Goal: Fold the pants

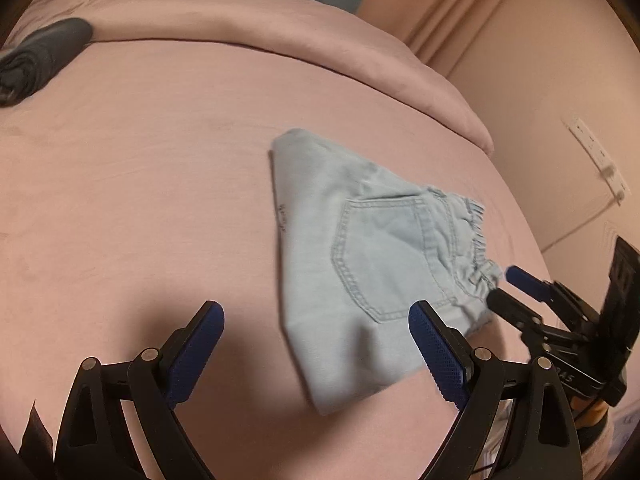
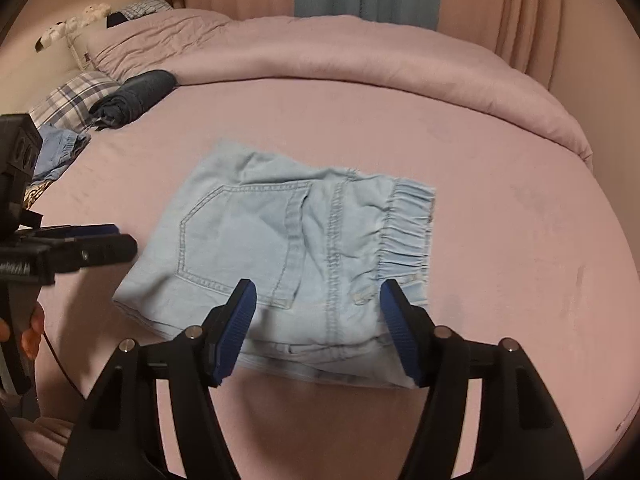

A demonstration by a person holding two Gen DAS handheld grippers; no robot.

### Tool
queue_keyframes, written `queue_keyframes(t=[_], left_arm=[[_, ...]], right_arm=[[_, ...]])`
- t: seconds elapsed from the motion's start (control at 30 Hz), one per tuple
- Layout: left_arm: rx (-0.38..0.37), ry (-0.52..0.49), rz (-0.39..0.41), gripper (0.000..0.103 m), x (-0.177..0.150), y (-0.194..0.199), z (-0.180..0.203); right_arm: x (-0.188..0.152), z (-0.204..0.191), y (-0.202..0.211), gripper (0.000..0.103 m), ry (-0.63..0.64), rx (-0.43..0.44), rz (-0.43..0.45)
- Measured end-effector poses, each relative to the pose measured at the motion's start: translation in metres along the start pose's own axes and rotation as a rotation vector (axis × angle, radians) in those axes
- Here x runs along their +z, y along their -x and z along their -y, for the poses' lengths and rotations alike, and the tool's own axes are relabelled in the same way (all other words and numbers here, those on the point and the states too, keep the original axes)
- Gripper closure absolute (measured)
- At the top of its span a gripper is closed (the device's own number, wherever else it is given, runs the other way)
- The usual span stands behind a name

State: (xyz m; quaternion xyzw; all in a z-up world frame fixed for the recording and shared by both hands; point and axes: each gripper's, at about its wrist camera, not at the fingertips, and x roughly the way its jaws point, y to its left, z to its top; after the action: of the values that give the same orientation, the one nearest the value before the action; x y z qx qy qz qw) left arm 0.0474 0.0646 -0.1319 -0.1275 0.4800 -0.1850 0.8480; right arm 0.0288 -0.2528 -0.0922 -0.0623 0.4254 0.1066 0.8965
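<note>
While both tools (image 1: 316, 354) (image 2: 318, 332) gape, folded pants (image 2: 280, 264) lie just ahead.

Blurred near corner of pants (image 1: 340, 392); dark bundle (image 1: 36, 64) cut off

Both wrist cameras look steeply down past their own tongs, near the bed (image 1: 140, 160), sharing the folded pants (image 2: 280, 248).
</note>
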Motion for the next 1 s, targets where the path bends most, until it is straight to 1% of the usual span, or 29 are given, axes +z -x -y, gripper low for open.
queue_keyframes(t=[0.1, 0.23, 0.33, 0.5, 0.77, 0.87, 1.0], left_arm=[[-0.019, 0.029, -0.008, 0.01, 0.005, -0.003, -0.004], [-0.024, 0.037, -0.023, 0.01, 0.003, -0.018, 0.002], [-0.03, 0.033, -0.036, 0.01, 0.006, -0.025, 0.006], [-0.034, 0.02, -0.063, 0.01, 0.008, -0.04, 0.012], [-0.037, 0.015, -0.096, 0.01, 0.01, -0.06, 0.019], [-0.037, 0.011, -0.102, 0.01, 0.01, -0.062, 0.018], [-0.037, 0.018, -0.105, 0.01, 0.013, -0.065, 0.019]], right_arm=[[0.002, -0.002, 0.001, 0.038, -0.005, -0.009, 0.011], [-0.002, 0.002, 0.006, 0.038, -0.021, -0.015, 0.018], [-0.008, 0.01, 0.01, 0.037, -0.045, -0.021, 0.014], [-0.014, 0.032, 0.007, 0.031, -0.125, -0.019, 0.003], [-0.024, 0.067, -0.014, 0.03, -0.305, 0.058, -0.071], [-0.028, 0.07, -0.021, 0.029, -0.347, 0.089, -0.091], [-0.03, 0.069, -0.028, 0.029, -0.374, 0.13, -0.103]])
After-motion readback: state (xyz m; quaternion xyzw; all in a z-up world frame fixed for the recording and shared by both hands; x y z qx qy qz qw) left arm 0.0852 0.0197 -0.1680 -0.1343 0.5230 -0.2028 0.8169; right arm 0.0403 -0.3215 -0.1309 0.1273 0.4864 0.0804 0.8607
